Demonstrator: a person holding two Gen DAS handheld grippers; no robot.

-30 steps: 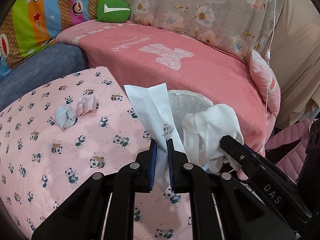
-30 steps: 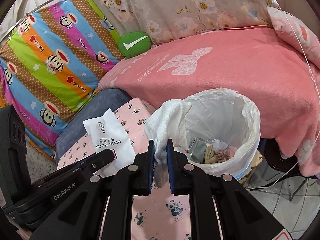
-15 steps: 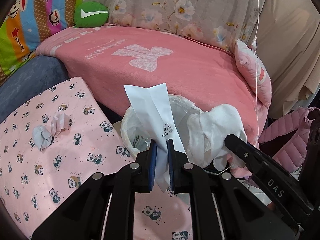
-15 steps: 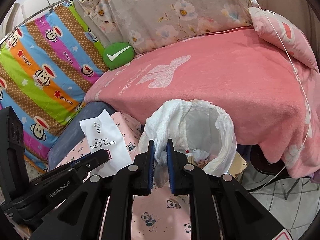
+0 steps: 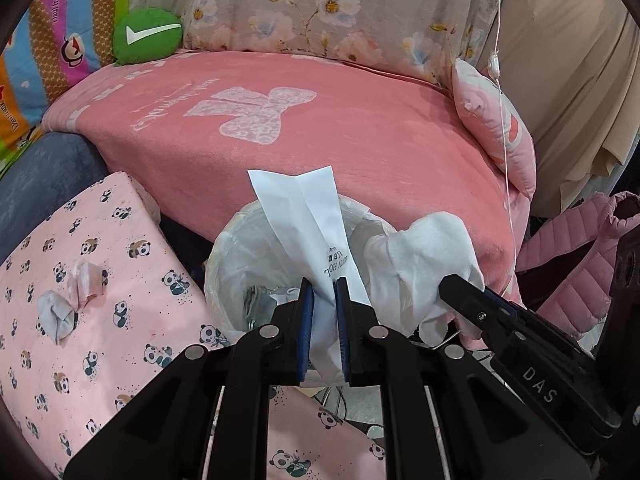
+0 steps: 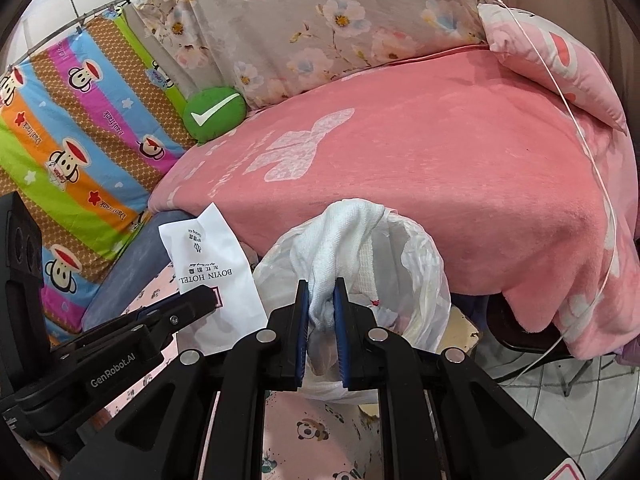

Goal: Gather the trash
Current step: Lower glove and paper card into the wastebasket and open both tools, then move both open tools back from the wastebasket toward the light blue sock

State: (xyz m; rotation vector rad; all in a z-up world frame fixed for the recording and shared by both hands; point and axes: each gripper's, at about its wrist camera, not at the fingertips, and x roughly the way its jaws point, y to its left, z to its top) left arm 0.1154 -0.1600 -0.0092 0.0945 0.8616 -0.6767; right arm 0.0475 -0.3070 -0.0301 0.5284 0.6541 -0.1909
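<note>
My left gripper (image 5: 323, 286) is shut on a white paper hotel bag (image 5: 308, 220), held upright over the mouth of the trash bin with its white liner (image 5: 228, 256). My right gripper (image 6: 321, 286) is shut on a crumpled white cloth (image 6: 340, 236), which hangs over the same bin's liner (image 6: 424, 268). The cloth (image 5: 424, 260) and the right gripper's arm also show at the right of the left wrist view, and the paper bag (image 6: 208, 256) at the left of the right wrist view. Some trash lies inside the bin. Two crumpled tissues (image 5: 68, 300) lie on the panda-print surface.
The panda-print pink cover (image 5: 100, 340) lies left of and below the bin. A pink blanket (image 5: 320, 128) covers the bed behind it, with a green cushion (image 5: 146, 36) and a pink pillow (image 5: 496, 128). A pink padded jacket (image 5: 576, 264) hangs at right. A thin white cord (image 6: 584, 140) crosses the blanket.
Both grippers have moved from over the panda cover toward the bin, carrying the paper bag and the cloth; both now hang over its opening. The tissues have slid left in view.
</note>
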